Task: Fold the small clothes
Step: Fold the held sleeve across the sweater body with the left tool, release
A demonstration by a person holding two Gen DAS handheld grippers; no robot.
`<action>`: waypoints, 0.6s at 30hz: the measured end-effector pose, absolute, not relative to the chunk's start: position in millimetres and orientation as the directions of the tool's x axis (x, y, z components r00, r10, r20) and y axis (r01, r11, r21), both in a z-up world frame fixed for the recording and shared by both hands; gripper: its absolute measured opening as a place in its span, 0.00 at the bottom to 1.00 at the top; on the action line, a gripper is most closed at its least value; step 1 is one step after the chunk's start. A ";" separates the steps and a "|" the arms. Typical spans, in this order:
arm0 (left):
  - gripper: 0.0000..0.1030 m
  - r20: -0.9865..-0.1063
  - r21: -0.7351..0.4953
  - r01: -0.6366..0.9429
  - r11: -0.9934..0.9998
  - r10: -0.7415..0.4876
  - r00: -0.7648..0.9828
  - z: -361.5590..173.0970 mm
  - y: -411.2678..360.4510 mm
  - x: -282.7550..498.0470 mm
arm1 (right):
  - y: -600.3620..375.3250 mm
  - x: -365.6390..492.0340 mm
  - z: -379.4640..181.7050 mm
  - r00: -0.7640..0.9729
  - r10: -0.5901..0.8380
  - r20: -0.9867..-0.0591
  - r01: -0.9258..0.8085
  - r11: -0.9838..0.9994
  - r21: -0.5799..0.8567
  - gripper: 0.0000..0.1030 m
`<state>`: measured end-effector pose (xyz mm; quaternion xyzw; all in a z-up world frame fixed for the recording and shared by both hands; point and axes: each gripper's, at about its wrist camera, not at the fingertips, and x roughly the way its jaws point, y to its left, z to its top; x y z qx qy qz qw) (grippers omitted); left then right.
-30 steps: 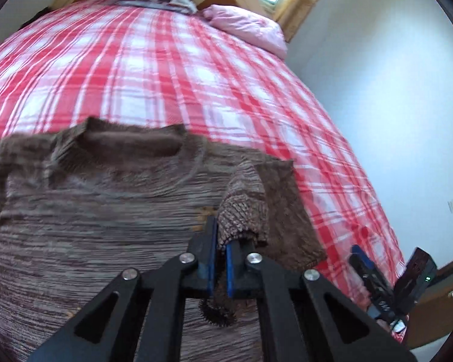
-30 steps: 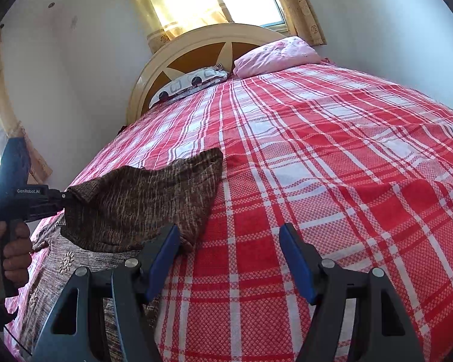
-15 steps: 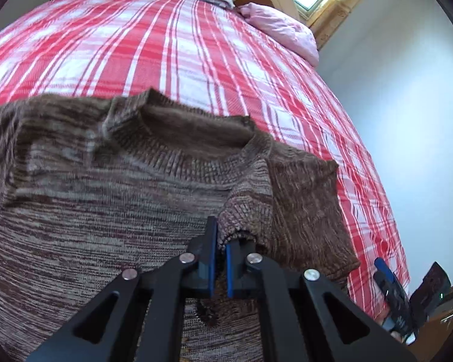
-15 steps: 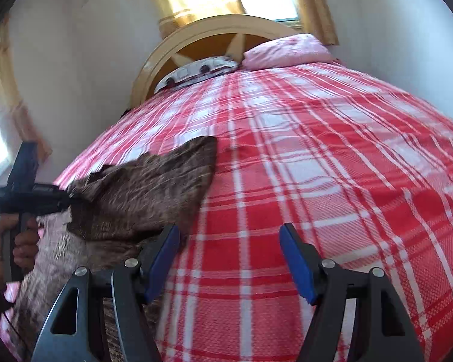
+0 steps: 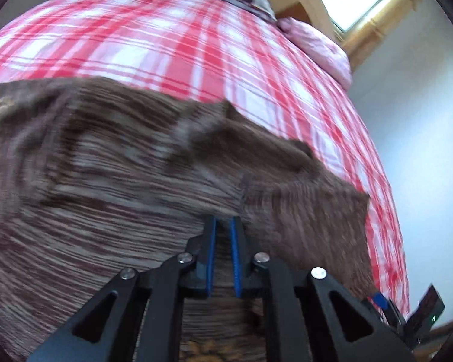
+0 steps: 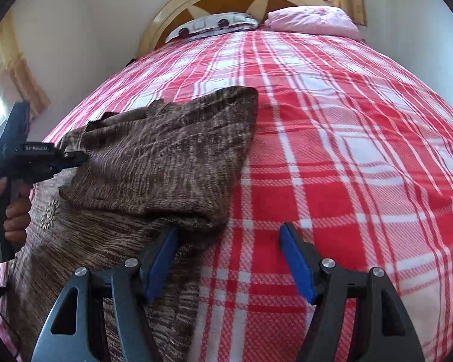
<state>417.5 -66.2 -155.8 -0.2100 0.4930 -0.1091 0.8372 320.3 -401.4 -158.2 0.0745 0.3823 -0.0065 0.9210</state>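
Two grippers are over the bed. The left gripper (image 5: pixel 223 220), at the lower middle of its own view, points steeply down at the brown sweater (image 5: pixel 111 199); its jaws are opening and show only a narrow gap with nothing clamped. In the right wrist view a hand (image 6: pixel 13 211) at the left edge holds its handle, which reads "GenRobot.AI". The right gripper (image 6: pixel 228 235) stands wide open and empty at the lower middle. The sweater lies on the red plaid blanket (image 6: pixel 347 150), sleeve folded over the body.
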 end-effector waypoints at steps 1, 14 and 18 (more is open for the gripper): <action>0.13 -0.785 -0.440 -0.040 0.897 -0.363 0.502 -154.1 -63.3 415.7 | -400.6 319.4 -158.6 0.710 0.034 -0.703 0.076 0.989 0.124 0.67; 0.42 -0.820 -0.177 0.202 0.963 -0.258 0.510 -151.1 -137.7 366.5 | -409.0 312.8 -155.5 0.680 -0.128 -0.722 0.216 0.976 0.031 0.67; 0.56 -0.798 -0.230 0.174 0.957 -0.288 0.529 -145.3 -122.9 367.9 | -402.2 301.1 -136.8 0.744 -0.111 -0.659 0.180 0.983 0.038 0.67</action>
